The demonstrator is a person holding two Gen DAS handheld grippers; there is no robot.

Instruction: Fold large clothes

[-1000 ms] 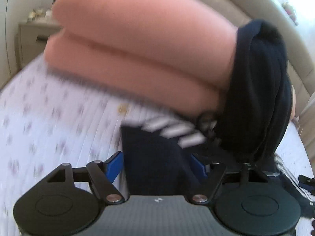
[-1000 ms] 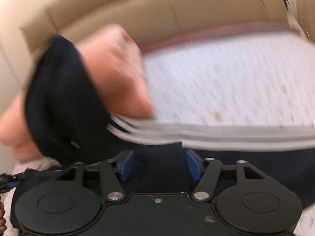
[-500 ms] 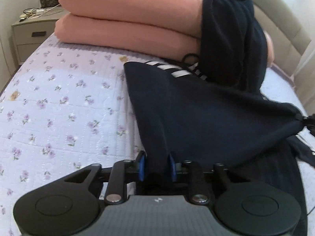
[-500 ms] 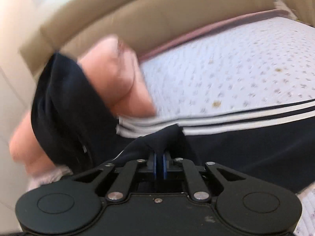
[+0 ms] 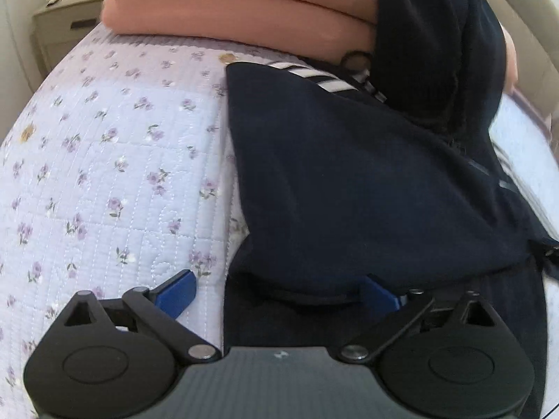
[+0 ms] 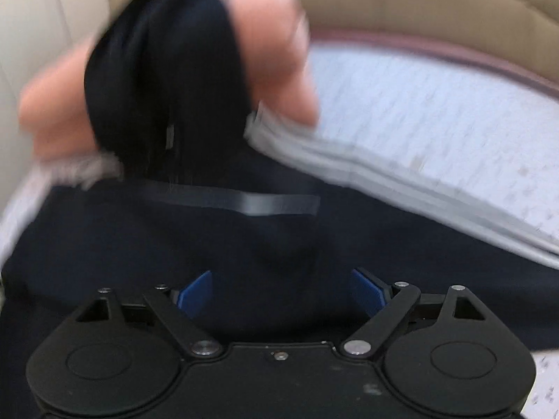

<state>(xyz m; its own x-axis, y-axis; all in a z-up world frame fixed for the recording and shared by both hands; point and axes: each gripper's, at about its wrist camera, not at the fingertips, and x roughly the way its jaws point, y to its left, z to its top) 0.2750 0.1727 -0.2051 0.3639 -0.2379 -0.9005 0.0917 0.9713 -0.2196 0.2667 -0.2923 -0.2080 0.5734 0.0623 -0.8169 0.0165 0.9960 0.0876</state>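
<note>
A dark navy garment (image 5: 349, 174) with white stripes lies on the floral bedspread (image 5: 104, 160), one layer folded over another. Its far part drapes up over the pink stack. My left gripper (image 5: 279, 293) is open, its blue pads spread wide at the garment's near edge, with cloth lying between them. In the right wrist view the same garment (image 6: 244, 244) fills the foreground, blurred, with its white stripes (image 6: 384, 174) to the right. My right gripper (image 6: 283, 289) is open, with the cloth lying between its blue pads.
Two folded pink blankets (image 5: 237, 10) are stacked at the head of the bed and also show in the right wrist view (image 6: 272, 52). A beige padded headboard (image 6: 419, 0) is behind. A bedside cabinet (image 5: 63, 31) stands at the far left.
Both grippers were shut on the garment's edge half a second ago and now stand open. The garment has dropped onto the bed, folded over. The right view is still moving.
</note>
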